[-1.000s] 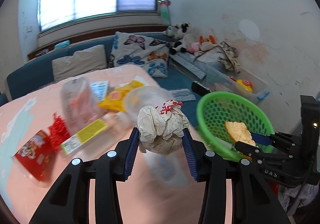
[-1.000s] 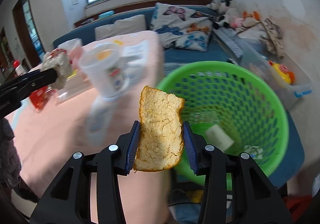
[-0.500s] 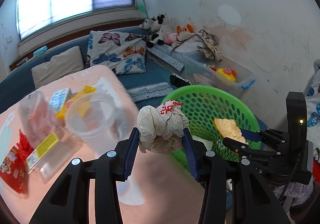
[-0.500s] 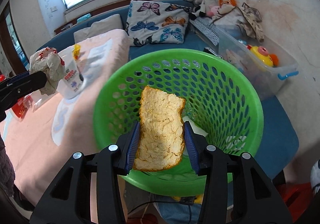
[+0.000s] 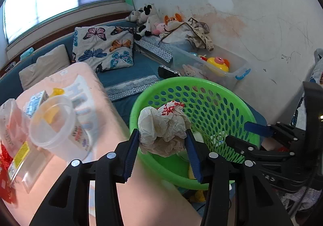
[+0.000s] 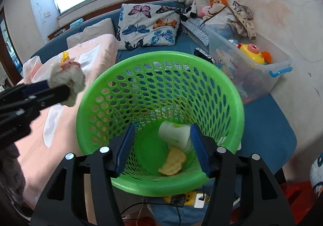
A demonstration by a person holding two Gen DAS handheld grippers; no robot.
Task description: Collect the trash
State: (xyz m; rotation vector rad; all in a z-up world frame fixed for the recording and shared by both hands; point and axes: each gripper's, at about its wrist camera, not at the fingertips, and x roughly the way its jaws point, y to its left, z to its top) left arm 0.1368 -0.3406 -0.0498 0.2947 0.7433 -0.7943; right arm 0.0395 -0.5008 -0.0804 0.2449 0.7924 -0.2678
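Observation:
My left gripper [image 5: 162, 152] is shut on a crumpled white paper wrapper with red print [image 5: 163, 128] and holds it at the near left rim of the green perforated basket [image 5: 220, 104]. From the right wrist view the wrapper [image 6: 67, 78] hangs just left of the basket [image 6: 101, 92]. My right gripper [image 6: 162, 145] is open and empty over the basket mouth. A yellow bread slice [image 6: 173, 161] and a white cup [image 6: 175, 135] lie on the basket floor. The right gripper [image 5: 242, 135] also shows at the basket's right rim.
A pink-covered table [image 5: 129, 185] holds a clear plastic cup [image 5: 58, 127], a plastic tray with a yellow label [image 5: 20, 153] and red packaging [image 5: 4, 165]. A blue sofa with a butterfly pillow [image 5: 103, 50] and a clear toy bin [image 5: 214, 66] lie behind. A power strip [image 6: 185, 198] lies under the basket.
The right gripper opened and dropped the bread slice into the basket. The left gripper carried the wrapper right, from over the table to the basket rim.

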